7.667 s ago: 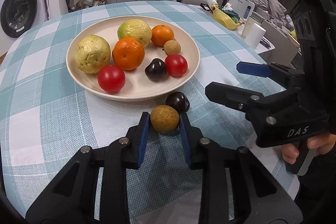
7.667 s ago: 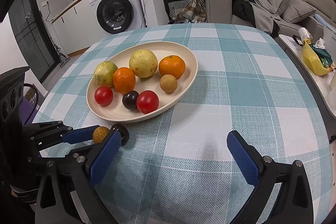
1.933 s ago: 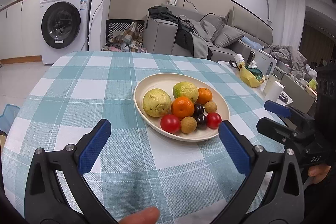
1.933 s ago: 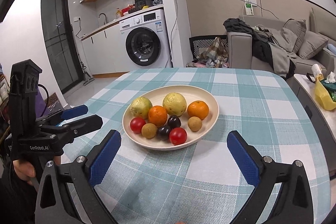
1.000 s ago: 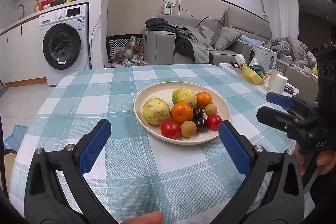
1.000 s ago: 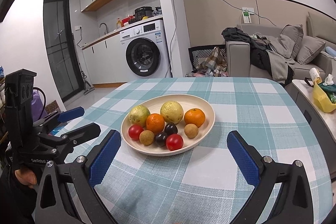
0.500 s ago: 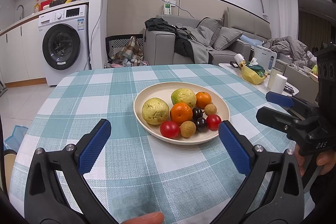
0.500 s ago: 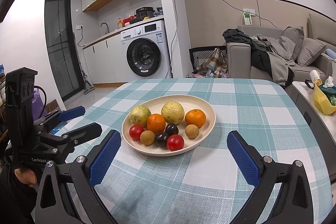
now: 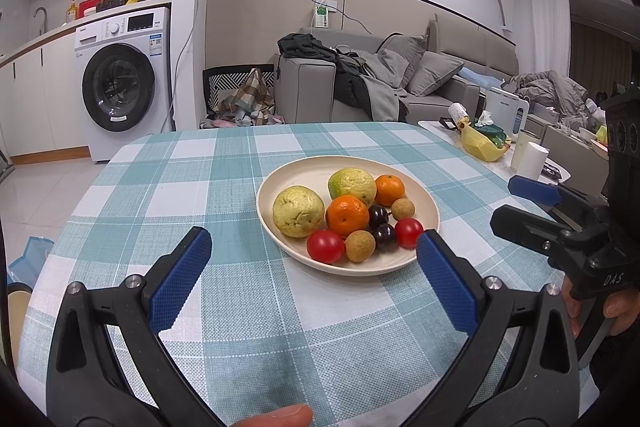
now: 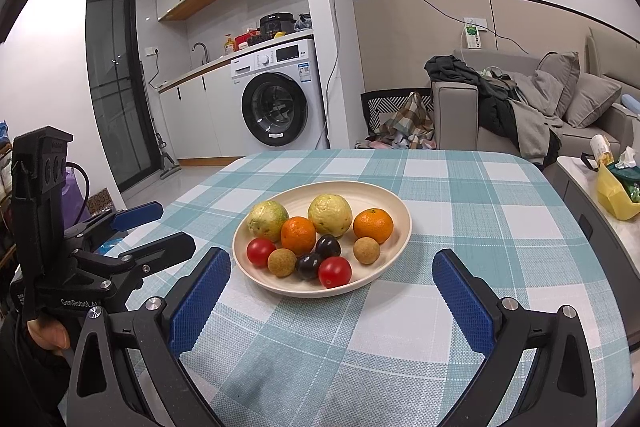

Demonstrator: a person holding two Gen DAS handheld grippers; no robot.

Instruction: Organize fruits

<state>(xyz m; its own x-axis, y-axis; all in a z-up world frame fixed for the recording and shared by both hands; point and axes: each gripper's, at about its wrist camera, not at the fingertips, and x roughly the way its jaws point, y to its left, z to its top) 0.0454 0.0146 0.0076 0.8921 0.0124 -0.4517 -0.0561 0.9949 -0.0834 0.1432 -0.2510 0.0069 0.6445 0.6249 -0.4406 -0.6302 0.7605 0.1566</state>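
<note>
On the checked table [image 9: 240, 163], in the left wrist view, the plate [image 9: 288, 179] holds all the fruits [image 9: 346, 215]. The left gripper [image 9: 312, 259] is spread wide, holding nothing.

In the right wrist view, the right gripper [image 10: 332, 277] is wide too, empty, near the plate [image 10: 396, 207] of fruits [image 10: 298, 235].

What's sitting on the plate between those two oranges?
In the right wrist view, a yellow-green guava sits between the two oranges on the plate, slightly behind them; a dark plum lies just in front.
</note>
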